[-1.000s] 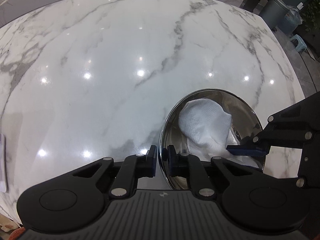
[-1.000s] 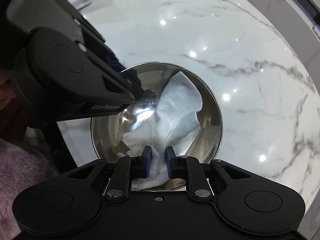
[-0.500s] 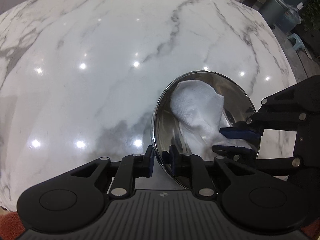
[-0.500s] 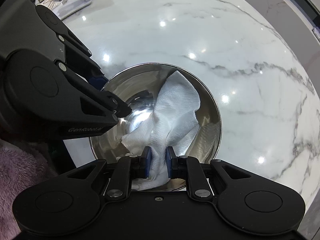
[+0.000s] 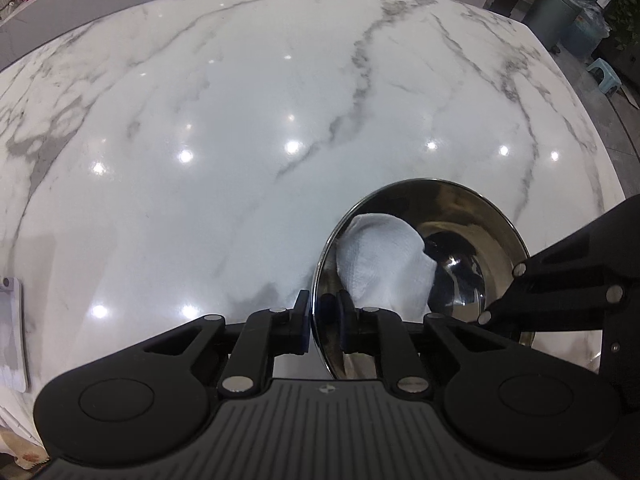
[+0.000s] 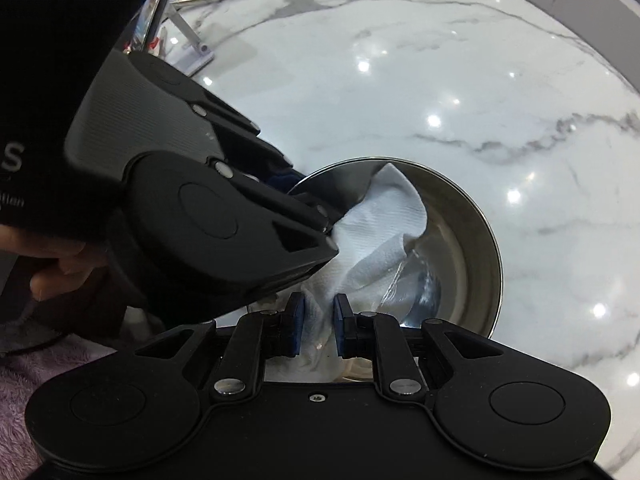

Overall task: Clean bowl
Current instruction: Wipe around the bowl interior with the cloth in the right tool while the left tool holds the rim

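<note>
Left wrist view: the left gripper (image 5: 323, 322) pinches the bowl (image 5: 472, 200) rim on the table (image 5: 240, 120); the right gripper (image 6: 317, 330) clamps the cloth (image 6: 384, 236) inside, mid-wipe. Next likely sweeps the far wall.

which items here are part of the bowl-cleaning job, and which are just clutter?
In the job:
- steel bowl, on the marble table
- white cloth inside it
- left gripper, shut on the bowl's rim
- right gripper, shut on the cloth

Lying about:
- metal stand, far on the table
- white flat object at the table edge
- bins and a small stool on the floor
</note>
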A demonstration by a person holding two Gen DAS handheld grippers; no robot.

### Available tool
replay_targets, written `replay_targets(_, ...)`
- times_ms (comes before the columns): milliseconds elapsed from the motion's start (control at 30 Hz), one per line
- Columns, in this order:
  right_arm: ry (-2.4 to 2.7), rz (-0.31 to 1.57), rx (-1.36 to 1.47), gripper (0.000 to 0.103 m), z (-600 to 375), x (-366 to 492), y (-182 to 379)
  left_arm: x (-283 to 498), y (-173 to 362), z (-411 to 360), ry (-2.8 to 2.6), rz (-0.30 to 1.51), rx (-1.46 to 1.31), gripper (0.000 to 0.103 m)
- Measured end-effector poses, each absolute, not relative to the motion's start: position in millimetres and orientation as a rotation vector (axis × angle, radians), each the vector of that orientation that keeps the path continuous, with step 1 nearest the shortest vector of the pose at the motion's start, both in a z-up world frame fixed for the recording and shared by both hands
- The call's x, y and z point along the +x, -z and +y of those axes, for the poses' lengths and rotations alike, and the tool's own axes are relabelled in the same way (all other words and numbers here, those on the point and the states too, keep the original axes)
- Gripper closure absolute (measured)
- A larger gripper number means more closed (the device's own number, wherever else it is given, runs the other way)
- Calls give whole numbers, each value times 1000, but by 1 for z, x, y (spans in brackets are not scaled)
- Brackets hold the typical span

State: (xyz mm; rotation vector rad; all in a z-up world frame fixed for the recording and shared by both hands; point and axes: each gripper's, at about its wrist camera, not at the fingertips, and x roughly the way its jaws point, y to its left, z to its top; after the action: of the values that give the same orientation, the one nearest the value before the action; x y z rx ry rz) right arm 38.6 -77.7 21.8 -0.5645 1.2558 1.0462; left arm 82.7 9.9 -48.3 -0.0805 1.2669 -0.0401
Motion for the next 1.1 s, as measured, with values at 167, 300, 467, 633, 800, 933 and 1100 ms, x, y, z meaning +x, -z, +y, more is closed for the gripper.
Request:
replay_targets(167,-1000,1200,-773,88,-72,26,-23,83,48,9,45,1260,-65,92)
replay_targets(300,-929,1099,-954,89,-69,14,-24,84,48,10,49,1261,-63,92)
replay_targets(467,-916,1078,-978,89,-67,9,-25,84,48,11,47,1261,-70,92)
replay_targets(633,-914,1073,-976,89,-68,9,-28,81,49,16,37,1284,-134,86)
replay_targets(800,-913,1077,-963,89,-70,11,-31,72,54,14,68,1317,-170,82)
replay_targets(933,-912,1078,-957,89,-71,12,-34,70,54,12,76,1315,-154,87)
replay_targets(1100,-920,1101,-914,89,-73,16,-40,75,51,14,70,1293,-120,91)
